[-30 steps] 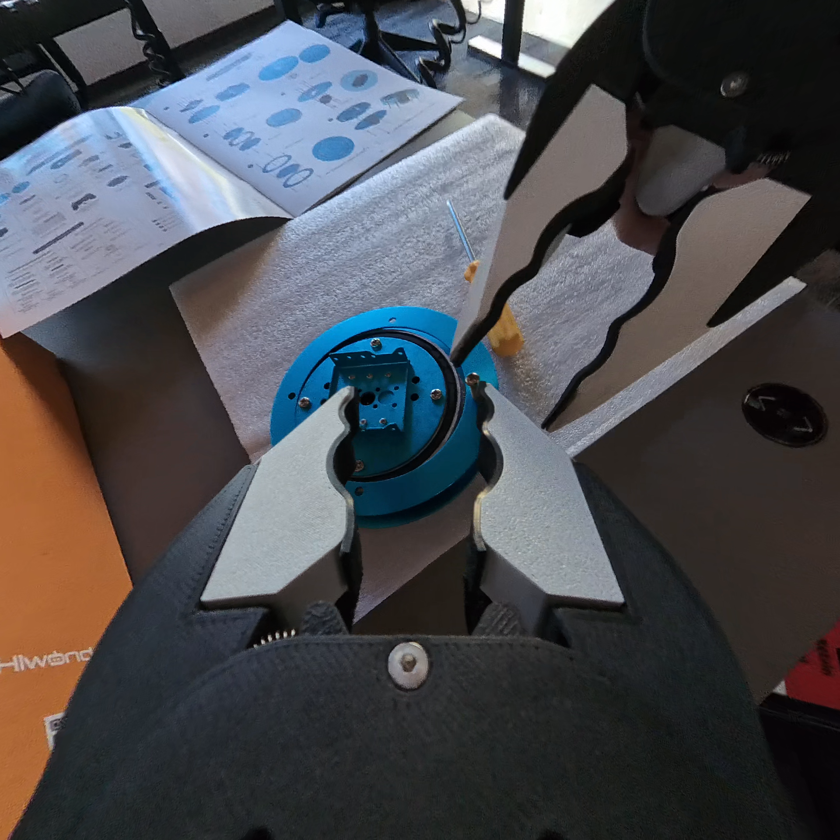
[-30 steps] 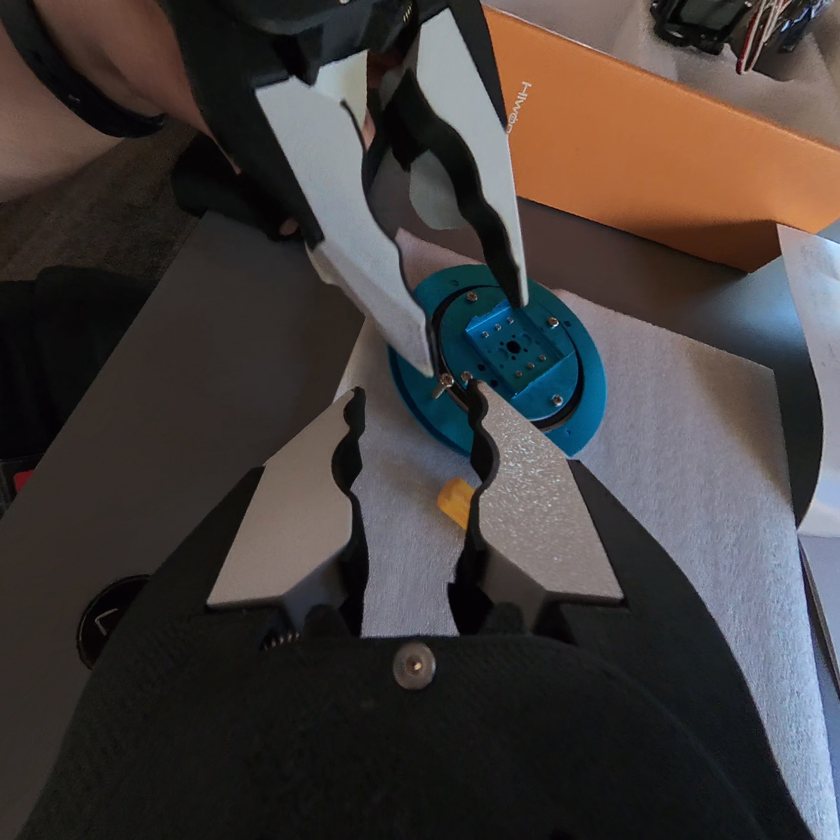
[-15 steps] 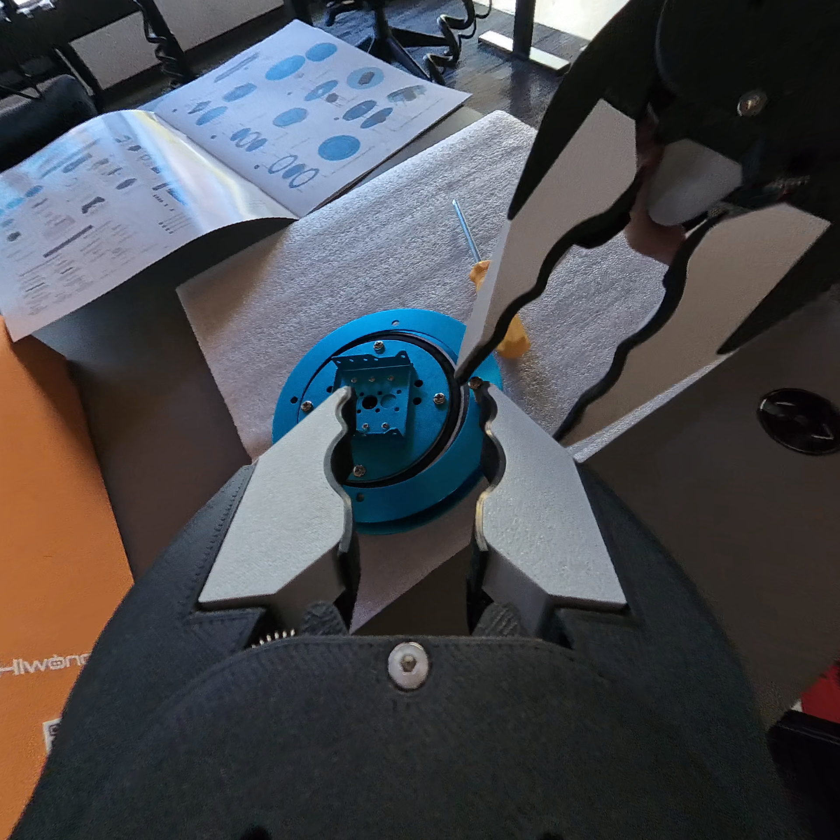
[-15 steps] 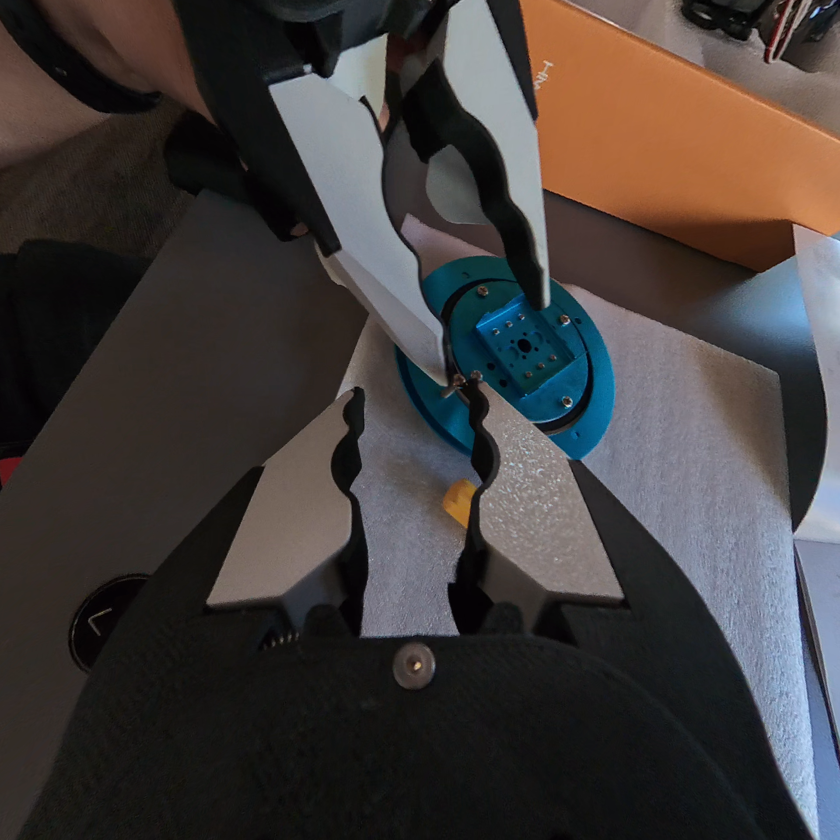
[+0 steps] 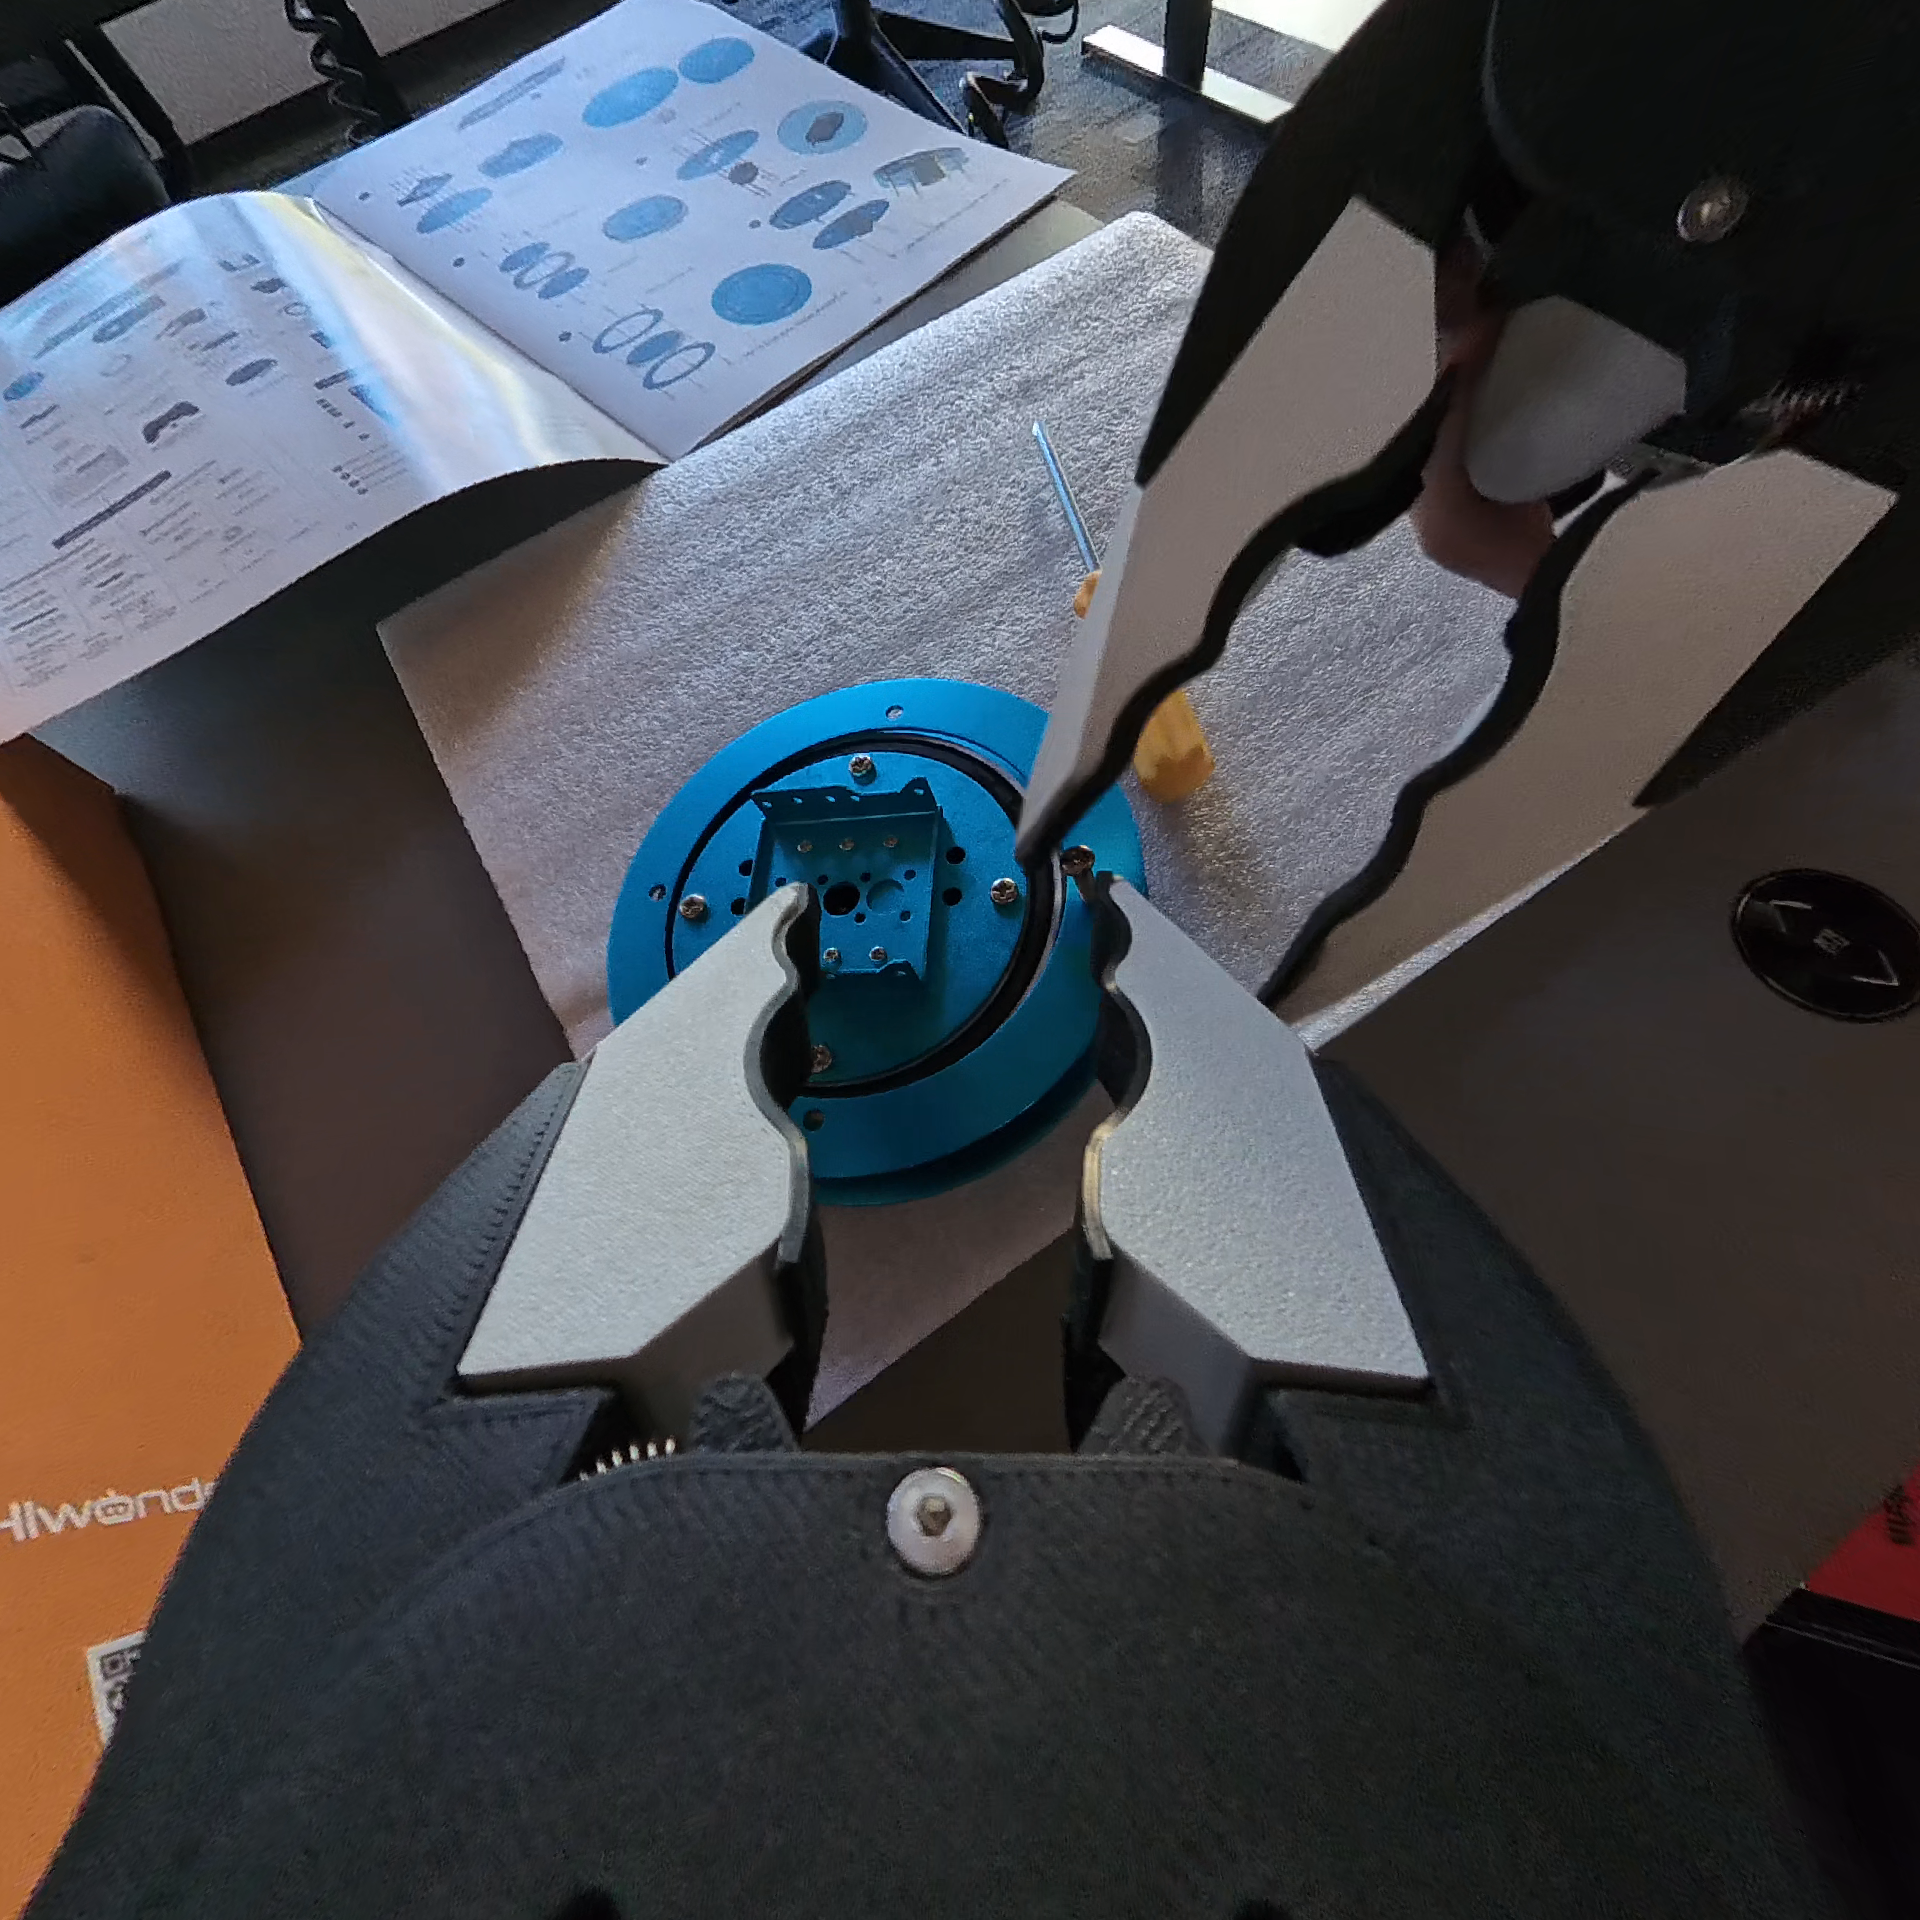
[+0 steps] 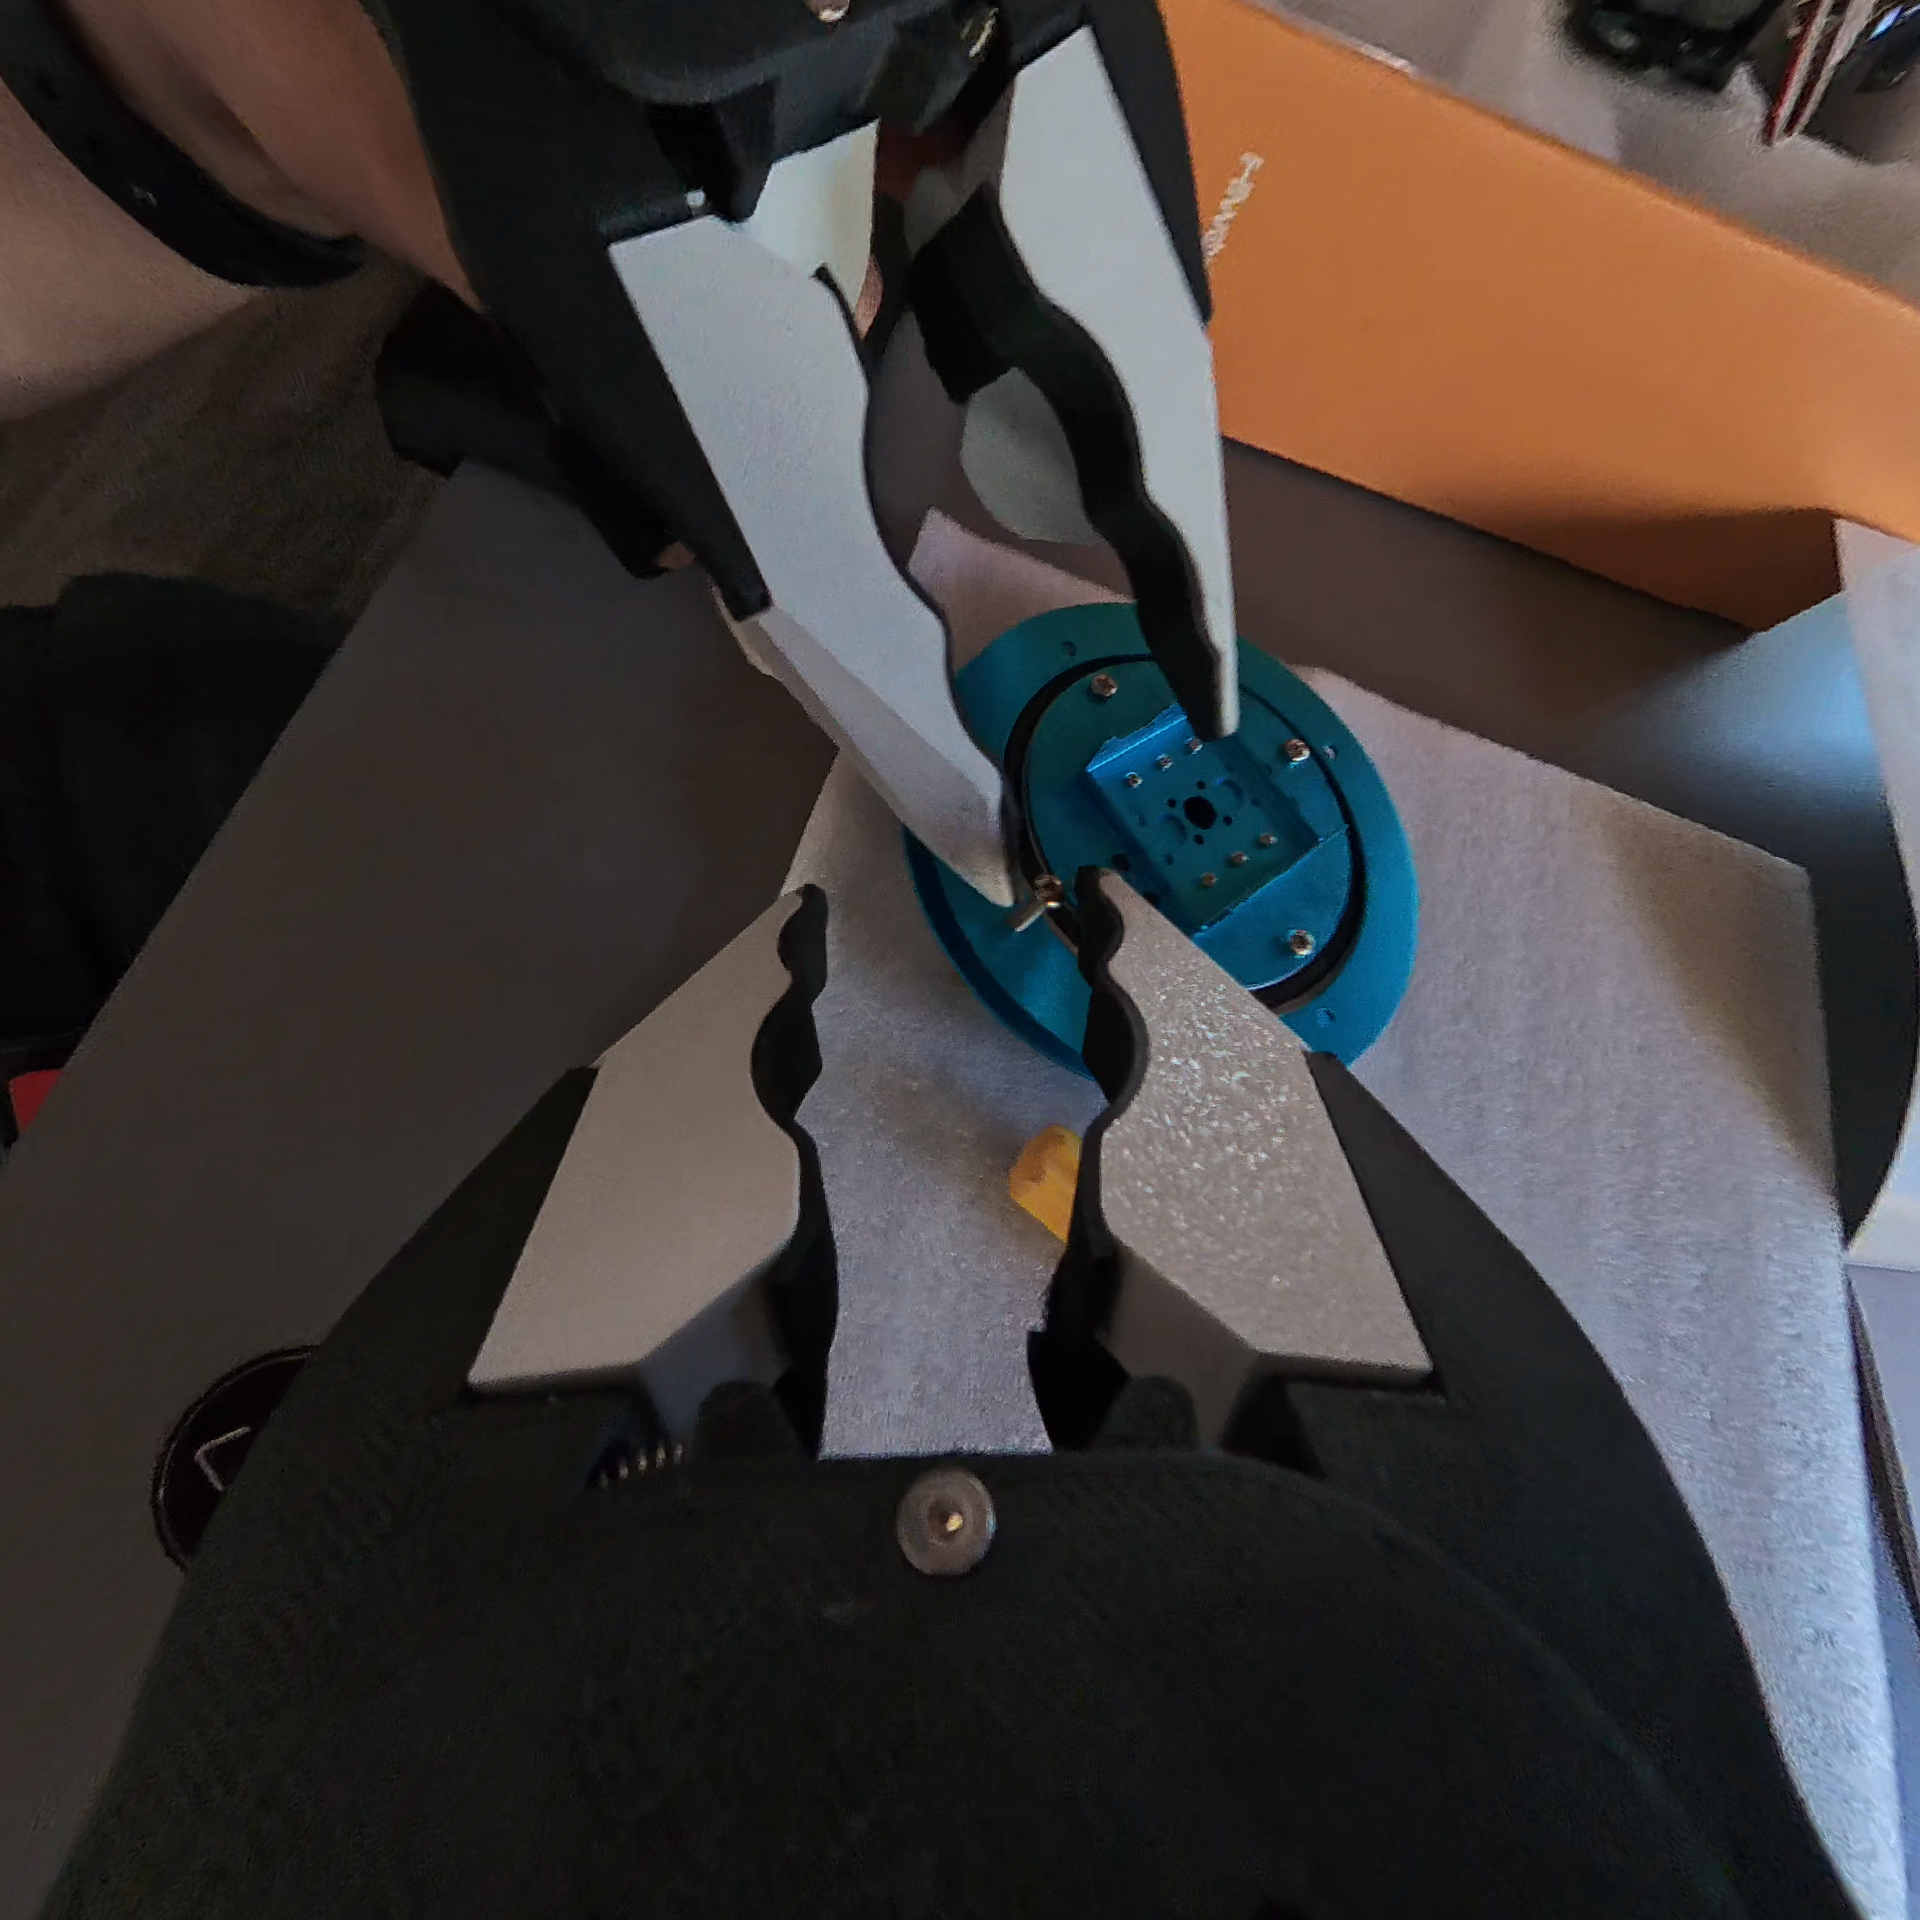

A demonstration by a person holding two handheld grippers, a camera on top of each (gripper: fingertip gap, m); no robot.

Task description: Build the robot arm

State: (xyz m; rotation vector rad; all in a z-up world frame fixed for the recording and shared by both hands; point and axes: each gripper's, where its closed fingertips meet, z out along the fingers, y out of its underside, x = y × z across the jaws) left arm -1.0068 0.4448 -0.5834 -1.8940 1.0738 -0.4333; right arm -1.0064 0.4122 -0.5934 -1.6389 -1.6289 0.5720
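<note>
A blue metal disc (image 5: 914, 1132) with a blue bracket (image 5: 852, 883) screwed to its middle lies on a white foam sheet (image 5: 831, 540). My left gripper (image 5: 951, 904) is open, its tips low over the disc on either side of the bracket. My right gripper (image 5: 1143, 925) is open, with one tip at the disc's right rim. A small loose screw (image 5: 1081, 862) lies tilted there, between a tip of each gripper. The right wrist view shows the right gripper (image 6: 948, 891), left gripper (image 6: 1107, 800), disc (image 6: 1371, 883), bracket (image 6: 1195, 821) and screw (image 6: 1039, 894).
A yellow-handled screwdriver (image 5: 1169, 758) lies on the foam right of the disc; its handle also shows in the right wrist view (image 6: 1044, 1179). An open manual (image 5: 416, 260) lies behind the foam. An orange box (image 5: 104, 1143) is at the left. A round black grommet (image 5: 1823, 945) sits in the grey table. Left tips and right tips are each some 5 cm from the blue metal disc (image 5: 914, 1132).
Both grippers have shifted only slightly over the disc and stay open. The loose screw stays at the disc's rim between their tips.
</note>
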